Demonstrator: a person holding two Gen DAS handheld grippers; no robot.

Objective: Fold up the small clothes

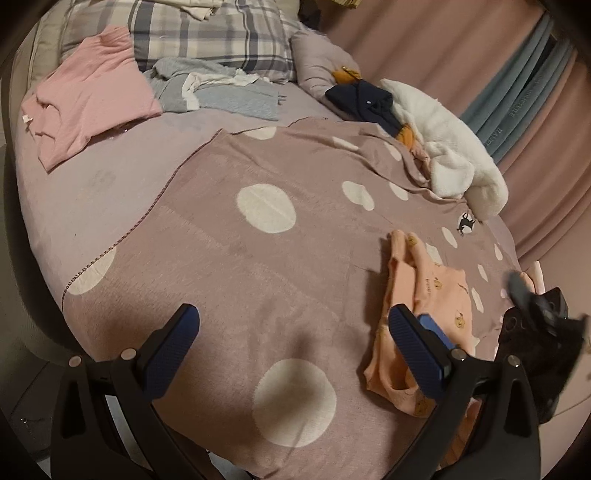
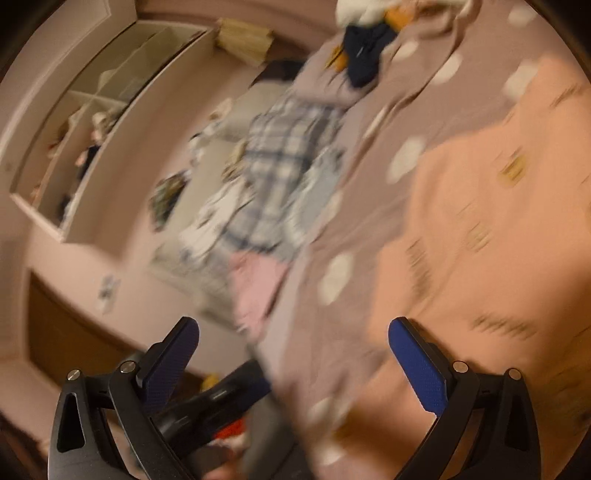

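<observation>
A small peach garment with a tiny animal print [image 1: 424, 314] lies on the mauve blanket with white dots [image 1: 258, 258], at the right near the front edge. My left gripper [image 1: 291, 354] is open and empty above the blanket; its right finger [image 1: 417, 350] overlaps the garment's left edge. My right gripper [image 2: 291, 362] is open and empty, tilted over the same peach garment [image 2: 480, 240], which fills the right of its blurred view. The right gripper's body [image 1: 539, 332] shows blurred at the far right of the left wrist view.
A pink top [image 1: 88, 96] lies at the back left. Grey and white clothes [image 1: 221, 88] lie before a plaid pillow [image 1: 207, 33]. A navy and orange garment [image 1: 369, 103] and a white fleece [image 1: 454, 155] sit at the back right. Pink curtains [image 1: 535, 147] hang beyond. A white shelf [image 2: 92, 129] stands by the wall.
</observation>
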